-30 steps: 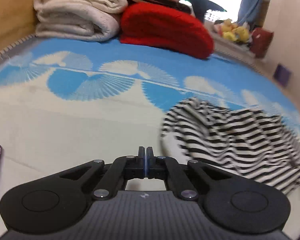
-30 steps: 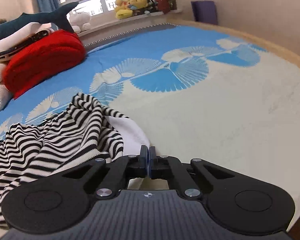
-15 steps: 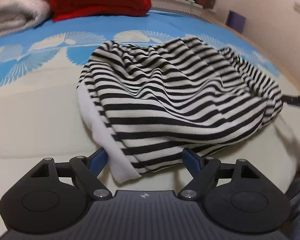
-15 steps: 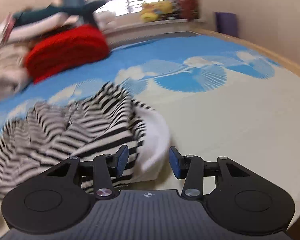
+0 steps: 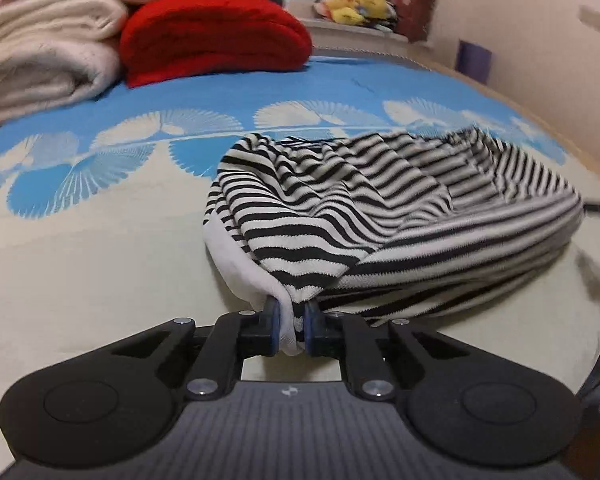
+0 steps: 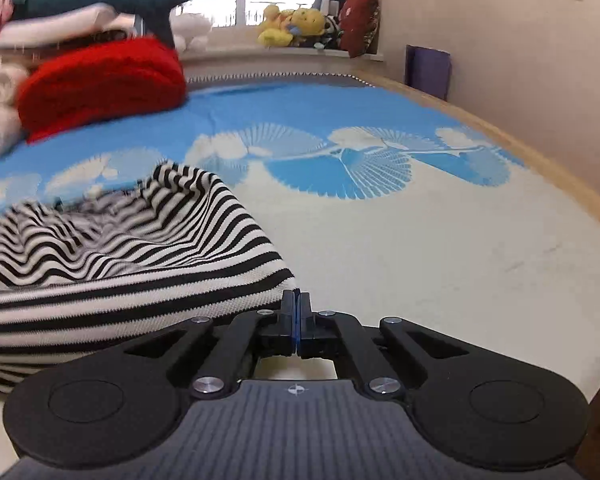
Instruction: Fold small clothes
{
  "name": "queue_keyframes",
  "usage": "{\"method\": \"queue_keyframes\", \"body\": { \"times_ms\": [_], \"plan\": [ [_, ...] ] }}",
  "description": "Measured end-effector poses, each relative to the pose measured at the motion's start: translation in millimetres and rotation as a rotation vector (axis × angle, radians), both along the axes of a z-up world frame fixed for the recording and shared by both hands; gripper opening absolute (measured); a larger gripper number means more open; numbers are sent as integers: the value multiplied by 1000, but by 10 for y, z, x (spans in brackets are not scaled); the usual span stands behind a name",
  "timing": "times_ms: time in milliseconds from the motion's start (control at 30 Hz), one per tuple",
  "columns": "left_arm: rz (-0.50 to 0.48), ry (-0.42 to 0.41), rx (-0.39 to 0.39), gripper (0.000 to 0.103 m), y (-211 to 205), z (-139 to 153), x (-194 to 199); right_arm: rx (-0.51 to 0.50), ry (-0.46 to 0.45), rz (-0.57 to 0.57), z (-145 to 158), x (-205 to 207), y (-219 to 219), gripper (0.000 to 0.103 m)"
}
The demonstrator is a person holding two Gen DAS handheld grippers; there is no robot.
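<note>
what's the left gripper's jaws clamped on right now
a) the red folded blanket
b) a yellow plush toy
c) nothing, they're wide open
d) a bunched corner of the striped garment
d: in the left wrist view the left gripper has its jaws pinched on a bunched white-edged corner of the striped garment, which lies on the bed mat.

The striped garment (image 5: 380, 208) looks a fine ribbed knit, the red blanket (image 5: 216, 36) fuzzy, perhaps fleece.

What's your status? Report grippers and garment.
Left gripper just closing, shut on striped garment, white hem. Right gripper shut at its corner, grip unclear. Garment bunched on bed. Nothing blocking.
</note>
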State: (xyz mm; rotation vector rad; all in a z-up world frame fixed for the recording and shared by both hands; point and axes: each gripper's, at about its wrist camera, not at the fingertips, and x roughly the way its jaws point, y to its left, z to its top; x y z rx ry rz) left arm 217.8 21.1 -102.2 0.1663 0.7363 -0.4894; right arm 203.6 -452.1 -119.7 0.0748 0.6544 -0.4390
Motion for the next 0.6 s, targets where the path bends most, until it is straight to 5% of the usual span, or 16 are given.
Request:
{"method": "queue_keyframes", "body": {
  "times_ms": [100, 167, 233, 300, 367, 467, 600],
  "plan": [
    [-46, 48, 8, 13, 21, -55, 46, 34, 57, 7, -62, 95, -68, 0],
    [-101, 117, 38, 20, 48, -147, 64, 115, 202, 58, -266, 161, -126, 0],
    [-99, 96, 7, 30, 136, -65, 36, 95, 222, 42, -251, 141, -127, 5],
    [-51, 24, -75, 47, 292, 154, 28, 27, 106, -20, -5, 27, -153, 53],
    [3, -21, -190, 56, 458, 398, 122, 50, -54, -30, 305, -15, -204, 57],
    [27, -55, -215, 57, 408, 598, 470, 105, -149, 201, 633, 353, -125, 53],
    [-27, -64, -118, 69, -61, 505, 1131, -114, -58, 547, 525, 1161, 295, 54]
  ]
}}
